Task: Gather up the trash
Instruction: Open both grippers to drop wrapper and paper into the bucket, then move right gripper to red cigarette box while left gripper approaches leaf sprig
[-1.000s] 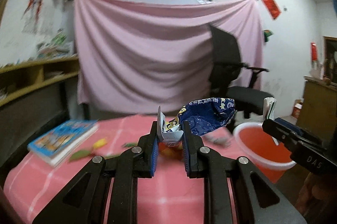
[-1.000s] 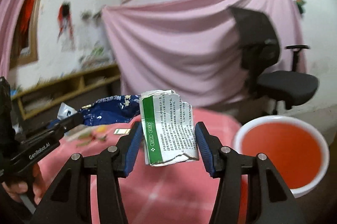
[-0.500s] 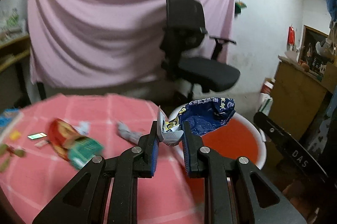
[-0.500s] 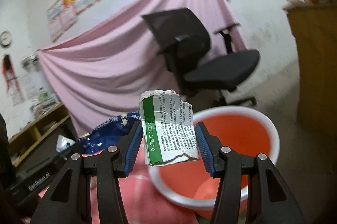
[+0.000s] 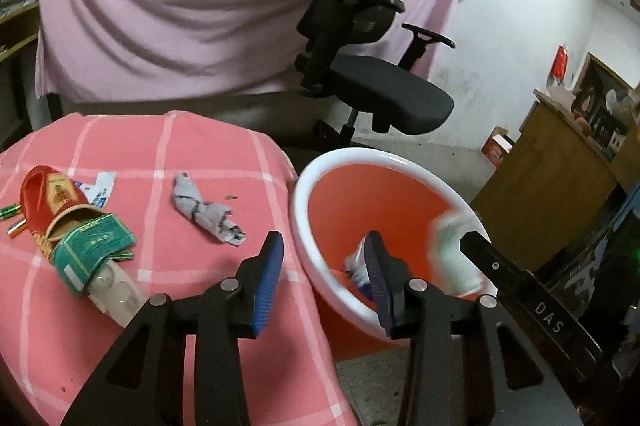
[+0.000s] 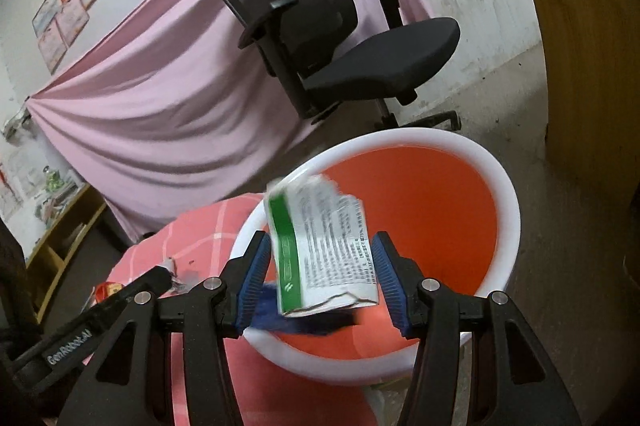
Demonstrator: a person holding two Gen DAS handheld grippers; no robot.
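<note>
My left gripper (image 5: 326,278) is open and empty at the rim of the orange bin (image 5: 320,169). The blue snack wrapper (image 5: 358,266) lies blurred inside the bin, behind the right finger. My right gripper (image 6: 320,278) is open over the same bin (image 6: 508,193). The torn green-and-white carton (image 6: 324,250) hangs loose between its fingers, tilted and blurred, touching neither pad clearly. The blue wrapper (image 6: 288,318) shows below it in the bin. The carton also appears blurred in the left wrist view (image 5: 452,250).
The pink checked table (image 5: 180,145) holds a crumpled grey paper (image 5: 204,209), a red packet (image 5: 52,193), a green box (image 5: 92,246) and small batteries (image 5: 12,216). A black office chair (image 5: 360,57) stands behind the bin. A wooden cabinet (image 6: 580,45) is at the right.
Both grippers swung from the table to over the orange bin and opened. The blue wrapper dropped into the bin; the green-and-white carton has come loose from the right gripper.
</note>
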